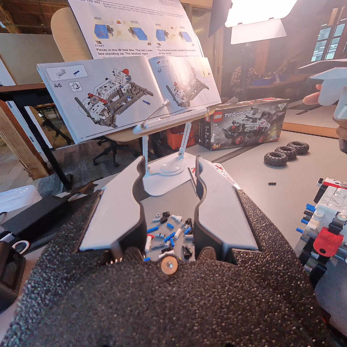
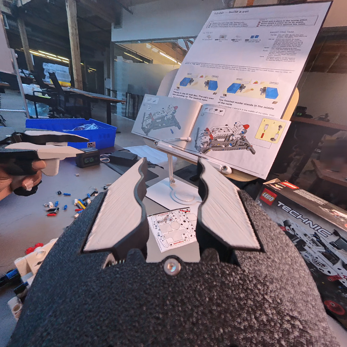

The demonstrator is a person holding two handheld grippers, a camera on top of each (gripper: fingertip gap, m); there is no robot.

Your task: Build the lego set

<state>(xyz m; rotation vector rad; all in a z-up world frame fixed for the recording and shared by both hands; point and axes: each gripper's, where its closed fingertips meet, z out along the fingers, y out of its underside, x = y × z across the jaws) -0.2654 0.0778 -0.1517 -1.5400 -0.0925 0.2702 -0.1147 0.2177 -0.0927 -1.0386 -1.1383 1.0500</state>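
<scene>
Two grippers hover over the grey table (image 1: pixel 262 178), both with jaws spread wide and holding nothing. The left gripper (image 1: pixel 169 165) hangs above a scatter of small pins and connectors (image 1: pixel 169 234), blue, black, white and grey, lying loose with no common direction. The right gripper (image 2: pixel 171 165) is over the sticker sheet (image 2: pixel 172 228), which lies flat, tilted a little anticlockwise, just in front of the white book stand (image 2: pixel 180 195).

The half-built truck chassis (image 1: pixel 326 225) sits at the right edge of the left wrist view, just right of the pin scatter; its long axis seems to run away from the camera, though most of it is cut off. A red piece (image 1: pixel 327 244) sticks out at its near end.

Three black tyres (image 1: pixel 286 153) lie in a row in front of the set's box (image 1: pixel 242 124). The open instruction booklet (image 1: pixel 120 95) rests on the stand, facing the grippers. A blue bin (image 2: pixel 75 131) stands behind the left gripper.
</scene>
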